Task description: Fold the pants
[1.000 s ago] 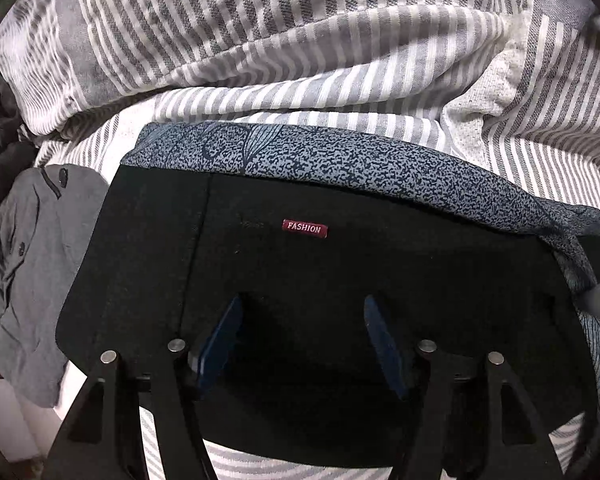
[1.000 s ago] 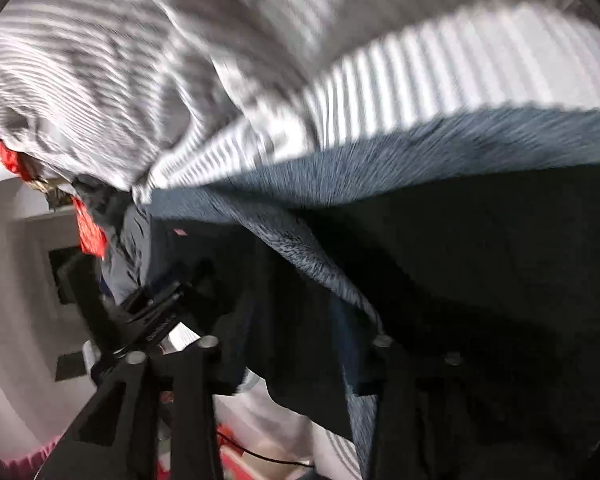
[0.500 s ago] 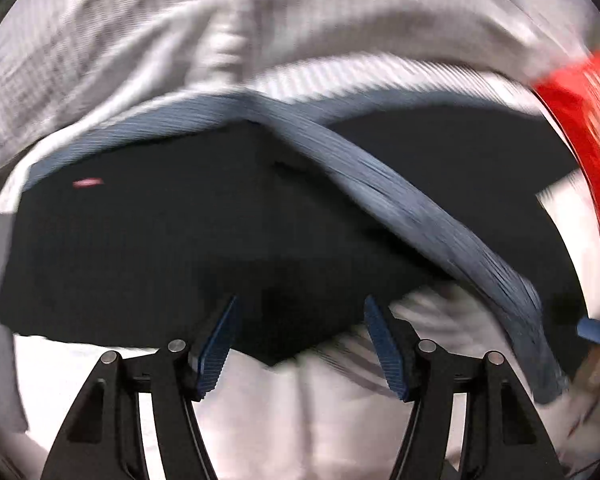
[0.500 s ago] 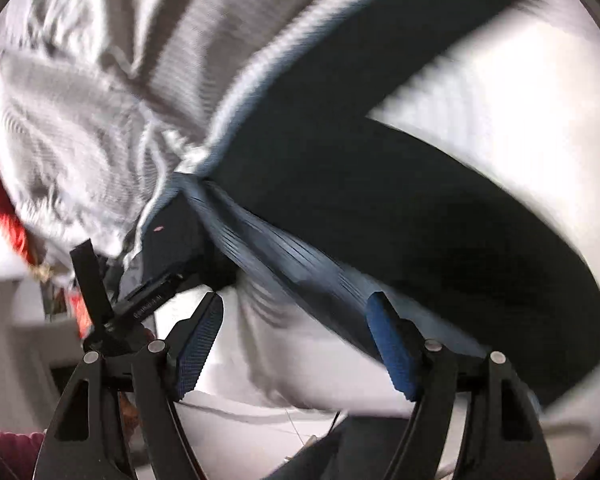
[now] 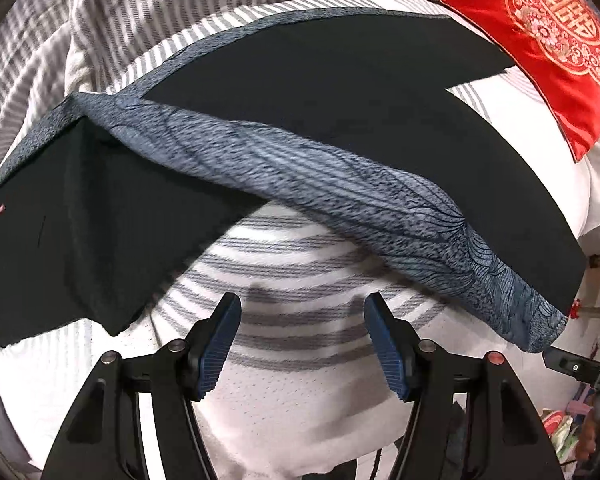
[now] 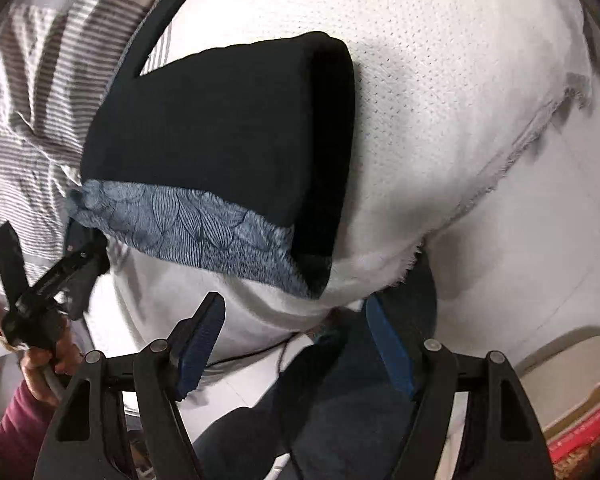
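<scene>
Beyond both open tools (image 5: 302, 346) (image 6: 292, 344), pants (image 5: 340, 92) lie flat.

Left gripper (image 5: 302, 346) points straight down, jaws apart and empty. Right gripper (image 6: 292, 344) tilts downward, jaws just opening, nothing between them; a hand (image 6: 46, 364) grips the left handle.

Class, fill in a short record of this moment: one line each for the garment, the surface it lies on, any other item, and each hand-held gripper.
garment: black pants with blue patterned trim, spread out, not yet folded
surface: striped bedding
other item: red cushion, beside a pant leg
left hand-held gripper: open, over bedding, holding nothing
right hand-held gripper: jaws just opened wider, empty, near the leg hem
</scene>
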Tool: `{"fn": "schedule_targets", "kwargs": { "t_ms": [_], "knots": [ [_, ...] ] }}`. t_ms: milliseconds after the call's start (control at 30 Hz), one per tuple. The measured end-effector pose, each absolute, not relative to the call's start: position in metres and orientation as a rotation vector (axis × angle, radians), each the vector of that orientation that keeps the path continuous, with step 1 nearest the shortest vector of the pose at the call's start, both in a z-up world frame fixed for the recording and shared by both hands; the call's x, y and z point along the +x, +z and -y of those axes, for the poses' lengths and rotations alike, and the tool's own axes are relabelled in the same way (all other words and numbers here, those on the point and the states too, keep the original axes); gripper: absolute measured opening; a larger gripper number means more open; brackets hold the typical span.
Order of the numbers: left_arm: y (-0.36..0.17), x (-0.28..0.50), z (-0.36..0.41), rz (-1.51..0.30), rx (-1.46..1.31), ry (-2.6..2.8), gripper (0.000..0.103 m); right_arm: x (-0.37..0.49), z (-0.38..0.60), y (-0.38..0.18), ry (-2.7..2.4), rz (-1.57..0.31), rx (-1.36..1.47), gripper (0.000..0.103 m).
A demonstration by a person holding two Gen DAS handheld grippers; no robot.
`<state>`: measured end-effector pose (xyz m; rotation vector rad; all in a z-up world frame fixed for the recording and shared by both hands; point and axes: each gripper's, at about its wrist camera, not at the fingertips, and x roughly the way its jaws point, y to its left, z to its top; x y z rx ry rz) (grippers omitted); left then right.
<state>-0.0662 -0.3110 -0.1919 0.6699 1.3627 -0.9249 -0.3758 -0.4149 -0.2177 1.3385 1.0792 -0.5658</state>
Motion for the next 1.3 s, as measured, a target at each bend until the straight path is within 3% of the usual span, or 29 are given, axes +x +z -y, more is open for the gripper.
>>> {"fn": "schedule_targets", "kwargs": {
  "t_ms": [133,167,200,233,533,833,1000,1300],
  "knots": [
    [-0.203,-0.064,0.324,-1.385,0.666,-0.9,0.065,-0.37,0.424,-0.228,-0.462,-1.017,1.36,0.058],
    [-0.205,-0.066,0.328,-1.398,0.662,-0.893,0.065,-0.371,0.426,-0.231,-0.44,-1.018,1.373,0.044],
    [-0.206,-0.068,0.332,-1.406,0.661,-0.888,0.065,-0.368,0.428,-0.235,-0.41,-1.02,1.399,0.018],
    [-0.207,-0.07,0.335,-1.414,0.662,-0.882,0.066,-0.366,0.43,-0.238,-0.371,-1.021,1.443,0.004],
    [-0.203,-0.079,0.366,-1.465,0.636,-0.811,0.066,-0.333,0.506,-0.157,-0.11,-0.824,1.485,0.003],
    [-0.185,-0.074,0.46,-1.456,0.519,-0.763,0.066,-0.276,0.618,-0.11,-0.001,-0.722,1.457,0.003],
    [-0.17,-0.04,0.519,-1.401,0.444,-0.717,0.066,-0.228,0.674,-0.105,0.035,-0.739,1.408,0.003],
    [-0.169,0.042,0.528,-1.311,0.43,-0.629,0.066,-0.132,0.774,-0.154,-0.038,-0.86,1.365,0.003]
  ]
}}
